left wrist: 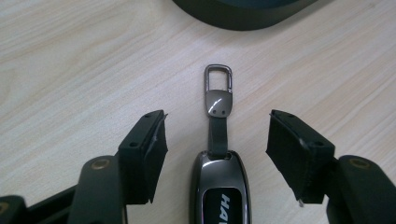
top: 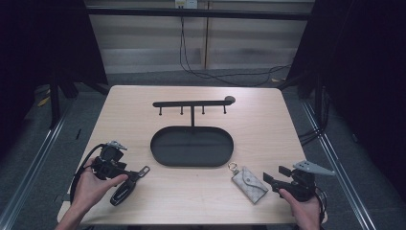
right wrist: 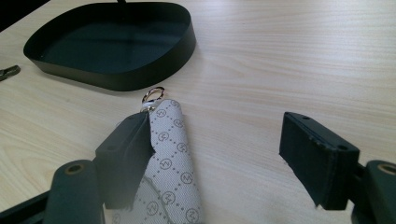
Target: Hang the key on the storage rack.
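Nearest me, left claw (left wrist: pixel 212 135) is spread, pads clear either side of the car key fob (left wrist: pixel 219 186) lying flat on the bench (top: pixel 268 120); nothing gripped. I'd say the step is the pick: stay centred on the strap, drop lower and close on the fob body, not the thin strap, so it doesn't swing. Fob is glossy dark, white lettering, short black strap (left wrist: pixel 217 135) to a metal clasp (left wrist: pixel 218 91). Right claw (right wrist: pixel 215 154) also spread; its left pad sits against the grey patterned key pouch (right wrist: pixel 170 163), other pad well apart, no pinch. Pouch ring (right wrist: pixel 153 94) points at the black oval tray (top: pixel 165 153) mid-bench. Beyond it, hook rack (top: pixel 191 104), pegs bare.
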